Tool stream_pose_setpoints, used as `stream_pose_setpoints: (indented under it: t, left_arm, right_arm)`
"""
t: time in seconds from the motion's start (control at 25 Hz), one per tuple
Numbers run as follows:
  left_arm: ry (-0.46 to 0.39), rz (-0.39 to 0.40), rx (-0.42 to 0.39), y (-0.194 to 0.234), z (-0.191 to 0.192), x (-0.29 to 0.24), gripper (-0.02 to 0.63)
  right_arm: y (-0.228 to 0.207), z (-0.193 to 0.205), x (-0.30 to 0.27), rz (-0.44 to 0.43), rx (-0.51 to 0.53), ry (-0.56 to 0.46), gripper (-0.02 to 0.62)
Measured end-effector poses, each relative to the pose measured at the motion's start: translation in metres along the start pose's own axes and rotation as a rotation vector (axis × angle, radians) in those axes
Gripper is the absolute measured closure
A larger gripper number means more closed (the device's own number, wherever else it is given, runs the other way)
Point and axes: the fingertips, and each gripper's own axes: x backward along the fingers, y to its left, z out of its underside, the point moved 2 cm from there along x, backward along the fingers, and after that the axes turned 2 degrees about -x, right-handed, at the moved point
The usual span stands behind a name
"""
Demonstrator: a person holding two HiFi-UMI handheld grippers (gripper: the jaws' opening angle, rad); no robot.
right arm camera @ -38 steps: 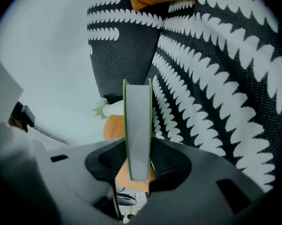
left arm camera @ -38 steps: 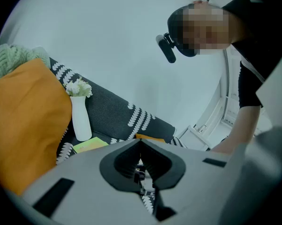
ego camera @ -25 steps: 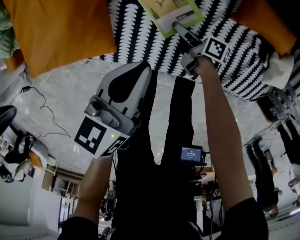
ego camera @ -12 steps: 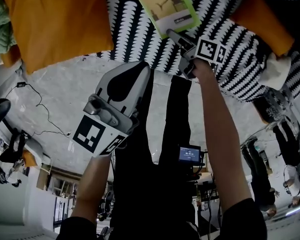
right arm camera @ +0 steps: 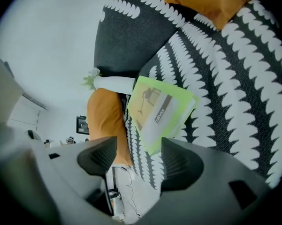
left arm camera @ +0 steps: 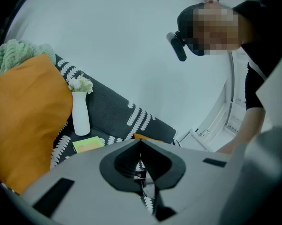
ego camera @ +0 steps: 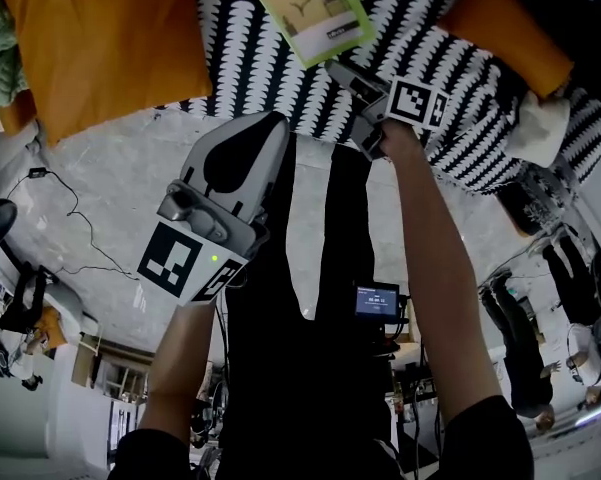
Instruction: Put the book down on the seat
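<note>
**Green book lying flat on the patterned seat**

The book [ego camera: 305, 10] is lying flat, cover up, on the seat [ego camera: 270, 83], a black fabric cushion that is showing rows of white leaf-like marks. The book is thin, and its lime-green cover is carrying a pale panel, a small dark figure drawing and a grey title strip. It is sitting skewed to the seat's front edge, near that edge, with its whole cover showing.

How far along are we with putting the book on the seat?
Done: the book lies flat on the patterned seat. In hand: nothing; the right gripper is open, clear of it, the left gripper shut and empty. Left: probably just backing away.
</note>
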Motion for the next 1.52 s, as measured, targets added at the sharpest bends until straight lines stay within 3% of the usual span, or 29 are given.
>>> stream_pose_setpoints:
  t: [0.56, 0.72, 1.04, 1.24, 1.52]
  left_arm:
    - [-0.023, -0.008, -0.02, -0.078, -0.002, -0.008, 0.592]
    - [-0.038, -0.037, -0.017, -0.1, -0.01, 0.0, 0.592]
    - [-0.093, -0.048, 0.007, -0.157, -0.047, 0.019, 0.592]
    - [-0.129, -0.015, -0.011, -0.192, -0.081, 0.035, 0.592]
    - [-0.228, -0.032, -0.065, -0.227, -0.129, 0.064, 0.592]
  right_arm:
    - [0.068, 0.007, 0.085, -0.015, 0.26, 0.051, 0.284]
    - [0.096, 0.015, 0.121, -0.081, 0.286, 0.04, 0.29]
    - [0.15, 0.02, 0.202, -0.107, 0.335, -0.043, 0.363]
    - [0.192, 0.026, 0.237, -0.083, 0.476, -0.039, 0.435]
    - [0.254, 0.022, 0.278, -0.127, 0.625, -0.092, 0.525]
